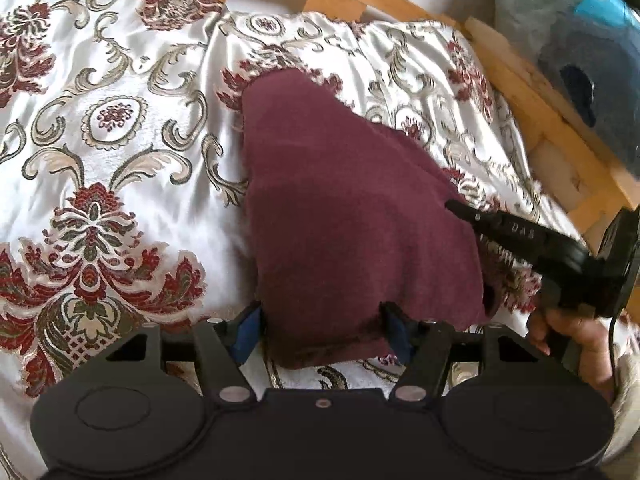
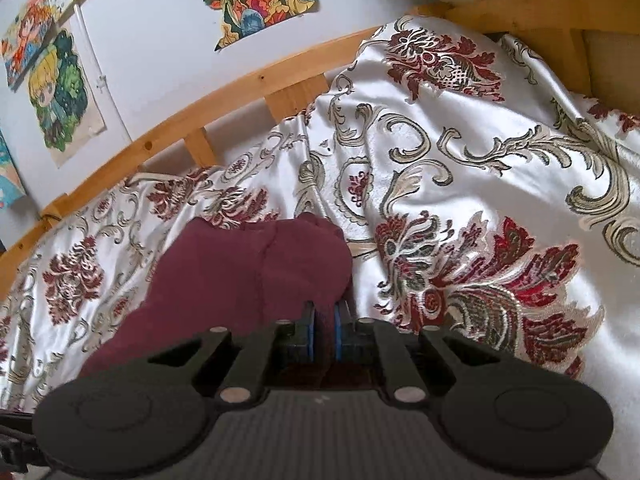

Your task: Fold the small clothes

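Maroon cloth (image 1: pixel 344 208) is lying mid-frame on the bedspread (image 1: pixel 120 128). Right tongs (image 2: pixel 325 330) are pinching its edge, jaws narrow with fabric between the pads. Left tongs (image 1: pixel 322 330) are standing wide, straddling the near hem, not gripping. Advice: close left on the hem, then lift both corners evenly, keeping edges aligned.
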